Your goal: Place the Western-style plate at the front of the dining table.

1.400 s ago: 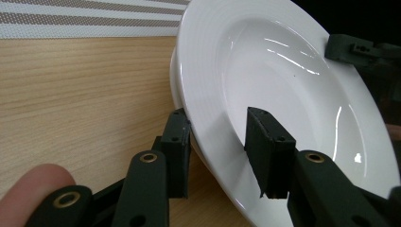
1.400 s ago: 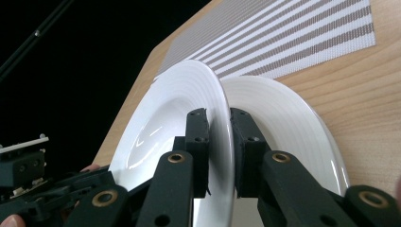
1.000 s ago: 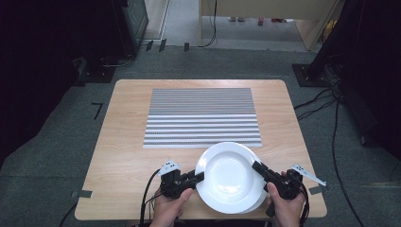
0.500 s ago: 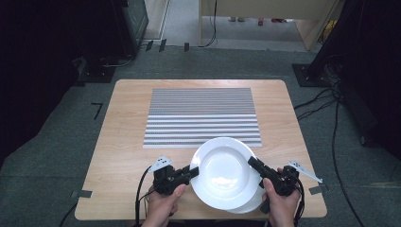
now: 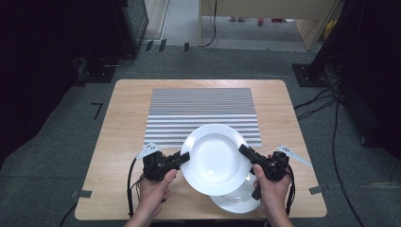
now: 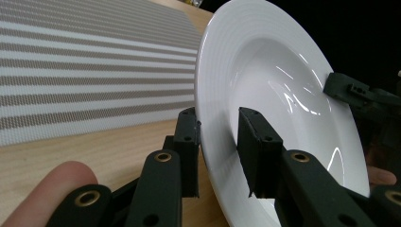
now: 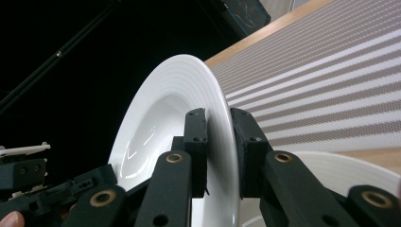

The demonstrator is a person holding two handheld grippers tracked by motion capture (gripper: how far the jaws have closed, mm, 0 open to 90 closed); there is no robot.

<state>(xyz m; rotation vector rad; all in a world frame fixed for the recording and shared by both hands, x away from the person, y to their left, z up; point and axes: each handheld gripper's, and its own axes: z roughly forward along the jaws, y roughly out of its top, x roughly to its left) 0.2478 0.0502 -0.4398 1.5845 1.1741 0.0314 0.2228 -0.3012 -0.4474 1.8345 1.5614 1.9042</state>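
A second white plate (image 5: 236, 198) is seen lying flat at the near edge of the wooden table (image 5: 118, 142), partly covered by the lifted plate. Above it, a white deep plate (image 5: 215, 158) is held clear of the table, its left rim pinched by the left gripper (image 5: 183, 157) and its right rim pinched by the right gripper (image 5: 243, 151). Beyond it, a grey-and-white striped placemat (image 5: 203, 109) is spread flat, its near edge overlapped by the raised plate. Cables (image 5: 326, 94) are seen on the grey floor past the table's right side.
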